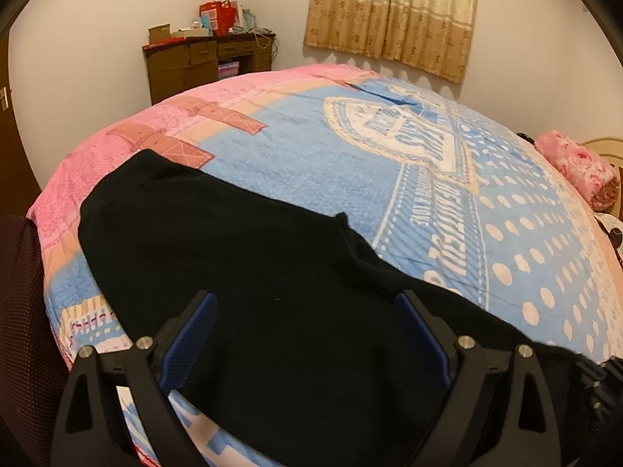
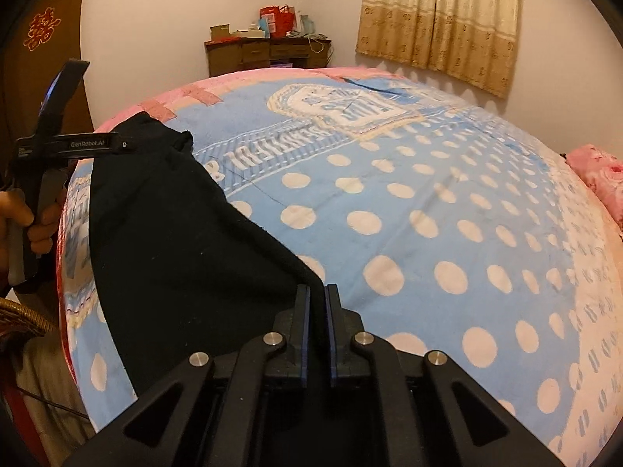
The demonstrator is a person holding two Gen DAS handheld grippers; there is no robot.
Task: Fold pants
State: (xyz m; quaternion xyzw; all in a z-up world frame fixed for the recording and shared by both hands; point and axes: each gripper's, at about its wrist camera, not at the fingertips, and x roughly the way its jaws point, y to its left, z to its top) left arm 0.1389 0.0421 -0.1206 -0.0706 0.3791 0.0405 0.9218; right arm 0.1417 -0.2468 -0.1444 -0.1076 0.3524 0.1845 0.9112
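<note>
Black pants [image 1: 241,257] lie spread on the bed's blue and pink blanket [image 1: 311,148], near its front left corner. My left gripper [image 1: 307,311] is open just above the pants, its blue pads [image 1: 190,334] wide apart with dark cloth between and below them. In the right wrist view the pants [image 2: 175,241] run from the near edge toward the far left. My right gripper [image 2: 316,295] is shut on the pants' right edge, cloth pinched between its pads. The left gripper [image 2: 62,89] shows at the far left, held in a hand.
A wooden desk [image 1: 194,62] piled with boxes and bags stands against the far wall. Beige curtains [image 1: 393,11] hang at the back right. A pink floral pillow [image 1: 576,167] lies at the bed's right end. A dark chair back [image 1: 19,292] is at the left.
</note>
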